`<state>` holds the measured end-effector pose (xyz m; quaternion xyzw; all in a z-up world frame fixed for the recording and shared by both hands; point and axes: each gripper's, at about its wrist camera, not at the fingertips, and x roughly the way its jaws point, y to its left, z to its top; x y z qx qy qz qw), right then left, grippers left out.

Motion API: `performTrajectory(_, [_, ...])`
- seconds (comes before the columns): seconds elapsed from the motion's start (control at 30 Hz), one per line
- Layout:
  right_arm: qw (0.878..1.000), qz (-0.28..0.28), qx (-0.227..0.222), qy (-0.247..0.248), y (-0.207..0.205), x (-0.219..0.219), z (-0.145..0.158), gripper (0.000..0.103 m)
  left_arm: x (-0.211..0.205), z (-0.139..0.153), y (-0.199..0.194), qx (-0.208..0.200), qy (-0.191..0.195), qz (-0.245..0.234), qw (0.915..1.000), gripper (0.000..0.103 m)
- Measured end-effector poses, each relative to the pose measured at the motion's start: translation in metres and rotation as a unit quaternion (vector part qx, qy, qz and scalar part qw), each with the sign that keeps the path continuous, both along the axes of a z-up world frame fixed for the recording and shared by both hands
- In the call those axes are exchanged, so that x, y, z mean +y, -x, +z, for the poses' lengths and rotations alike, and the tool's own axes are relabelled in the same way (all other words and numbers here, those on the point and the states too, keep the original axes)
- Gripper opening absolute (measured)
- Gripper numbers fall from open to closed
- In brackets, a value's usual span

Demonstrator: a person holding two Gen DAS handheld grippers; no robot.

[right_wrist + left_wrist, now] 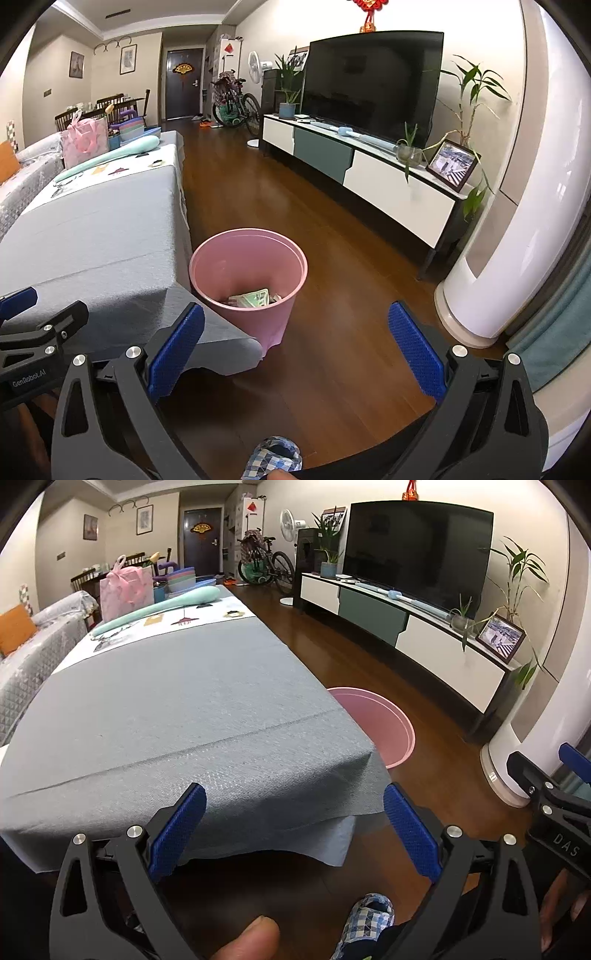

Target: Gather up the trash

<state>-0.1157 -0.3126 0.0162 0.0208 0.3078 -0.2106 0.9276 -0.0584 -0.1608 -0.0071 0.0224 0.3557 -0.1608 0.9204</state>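
1. Living-room surroundings fill both of my views: a wooden floor [332, 221], a long TV cabinet [388, 184] along the right wall with a dark television [369, 81] on it, and a bicycle [236, 103] parked near the far door
2. On my left runs a low table [166, 709] under a grey cloth; its near half is bare, while the far end carries a pale green long-handled thing [155, 609], a pink gift bag [127, 590] and a stack of bowls [181, 579]
3. I see the left gripper [293, 827] hanging just off the near corner of the table, its blue pads spread wide with nothing between them
4. My right gripper [295, 349] is likewise spread wide and empty, held over the floor to the right of the table
5. A pink bin [247, 284] stands on the floor, just beside the table's near right corner; the cloth's overhang covers part of its base in the right wrist view
6. Inside the bin lies trash [255, 297], crumpled paper and a greenish wrapper at the bottom; I cannot tell more of what it is
7. From the left wrist view only the bin's rim shows past the table edge
8. A checked slipper [275, 458] shows at the bottom of each view, and a thumb [247, 939] rests at the lower edge of the left one
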Motion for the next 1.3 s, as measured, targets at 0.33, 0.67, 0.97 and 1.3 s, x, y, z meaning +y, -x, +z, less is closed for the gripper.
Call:
performTrajectory(0.33, [1.000, 0.006, -0.001, -0.004, -0.0051, 0.0037, 0.0007, 0.098, 0.0031, -0.0015, -0.0005, 0.001, 0.002, 0.007, 1.0000, 0.094])
performTrajectory(0.67, [1.000, 0.004, -0.003, -0.005, -0.0050, 0.0037, 0.0002, 0.098, 0.0024, -0.0013, 0.0002, 0.000, 0.003, 0.006, 1.0000, 0.094])
performTrajectory(0.97, [1.000, 0.003, -0.004, -0.006, -0.0051, 0.0038, 0.0006, 0.098, 0.0014, -0.0026, 0.0009, 0.002, 0.001, 0.003, 1.0000, 0.094])
performTrajectory(1.3, [1.000, 0.002, -0.004, -0.007, -0.0053, 0.0039, 0.0007, 0.098, 0.0013, -0.0021, 0.0003, 0.006, 0.003, 0.001, 1.0000, 0.094])
